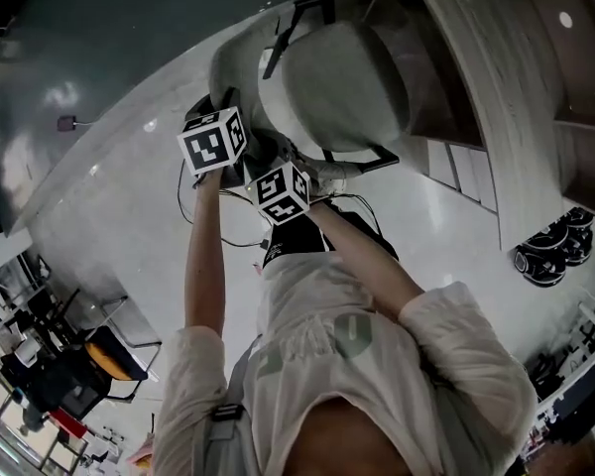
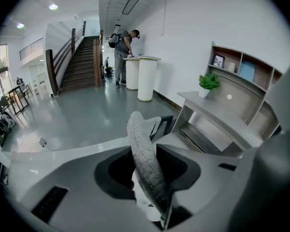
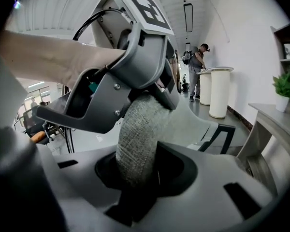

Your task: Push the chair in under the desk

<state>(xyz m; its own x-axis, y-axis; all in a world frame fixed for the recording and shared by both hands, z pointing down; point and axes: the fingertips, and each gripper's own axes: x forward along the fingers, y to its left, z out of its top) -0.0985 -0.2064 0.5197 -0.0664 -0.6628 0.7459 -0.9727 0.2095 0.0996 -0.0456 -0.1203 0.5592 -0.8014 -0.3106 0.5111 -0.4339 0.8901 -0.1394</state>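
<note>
Left gripper [image 2: 147, 178] and right gripper [image 3: 140, 173] were both clamped on the chair's [image 1: 337, 87] padded backrest. The chair stood on the open floor [image 1: 129, 196], right at the table's [image 1: 496, 67] front edge, I think. An uneven push could've swung an armrest [image 1: 362, 160] into that edge, or the fabric might've slipped.

In the head view the chair [image 1: 342, 87] hides most of its own base, and the desk [image 1: 481, 58] beyond the chair runs off the top and right edges. There the marker cubes cover the jaws of the left gripper [image 2: 147, 170] and right gripper [image 3: 135, 170]. The framed picture [image 2: 218, 60] beyond the chair is too small to read.
</note>
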